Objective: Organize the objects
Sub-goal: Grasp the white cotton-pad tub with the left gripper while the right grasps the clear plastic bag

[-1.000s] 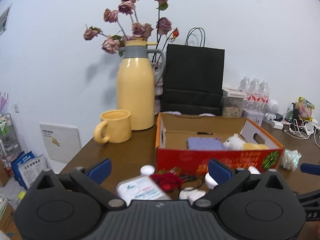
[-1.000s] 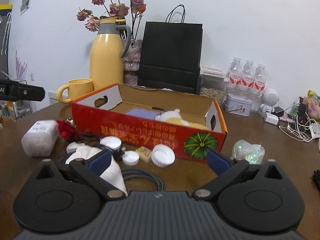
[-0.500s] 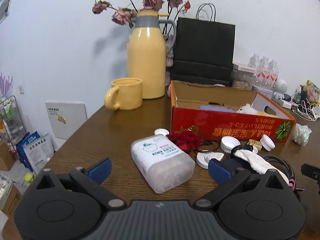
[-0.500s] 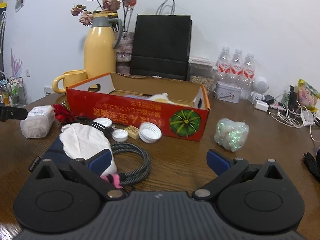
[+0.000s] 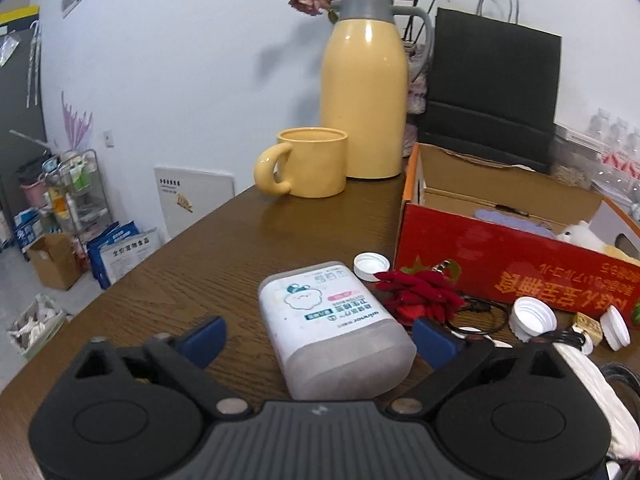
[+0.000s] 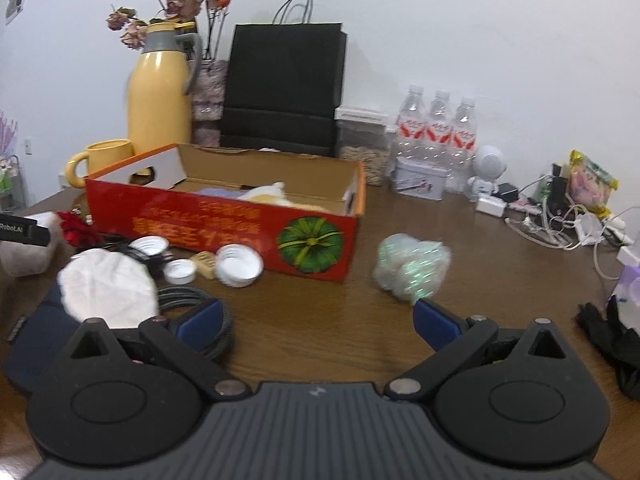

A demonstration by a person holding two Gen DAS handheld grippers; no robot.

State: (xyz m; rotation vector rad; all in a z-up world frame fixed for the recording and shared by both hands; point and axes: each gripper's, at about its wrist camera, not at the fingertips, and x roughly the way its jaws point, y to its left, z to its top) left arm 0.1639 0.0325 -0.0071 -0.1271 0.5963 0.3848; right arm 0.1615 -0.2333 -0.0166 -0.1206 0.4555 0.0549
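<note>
1. My left gripper (image 5: 318, 338) has its jaws spread wide, and they have just been closing a little. The cotton-swab tub (image 5: 334, 330) lies on its side between them. The right pad sits just beside the tub's edge, there is a clear gap at the left pad, and I cannot tell whether either pad touches it.
2. My right gripper (image 6: 318, 320) stands with its jaws apart over bare table (image 6: 340, 332), with nothing between them.
3. One red cardboard box (image 6: 224, 226) sits on the table, open at the top. In it I see one pale purple cloth (image 5: 516, 220) and one white and yellow plush toy (image 6: 268, 194).
4. In front of the box I count three white caps in the right view: a large one (image 6: 239, 266), a small one (image 6: 180, 271) and one further left (image 6: 150, 245). The left view shows one more cap (image 5: 371, 266) just behind the tub.
5. One small tan block (image 6: 205, 264) lies between the small cap and the large cap.
6. One red flower-like bunch (image 5: 420, 294) lies just right of the tub, near the box's front wall.
7. One white cloth (image 6: 108, 288) rests on a dark blue item, beside one coiled dark cable (image 6: 188, 300).
8. One crumpled clear wrapper (image 6: 412, 266) lies alone, right of the box.
9. Behind the box stand one yellow jug (image 5: 364, 92), one yellow mug (image 5: 308, 162) and one black paper bag (image 6: 284, 84).
10. Three water bottles (image 6: 438, 132) stand in a row at the wall, with one small tin (image 6: 420, 178) in front of them.
</note>
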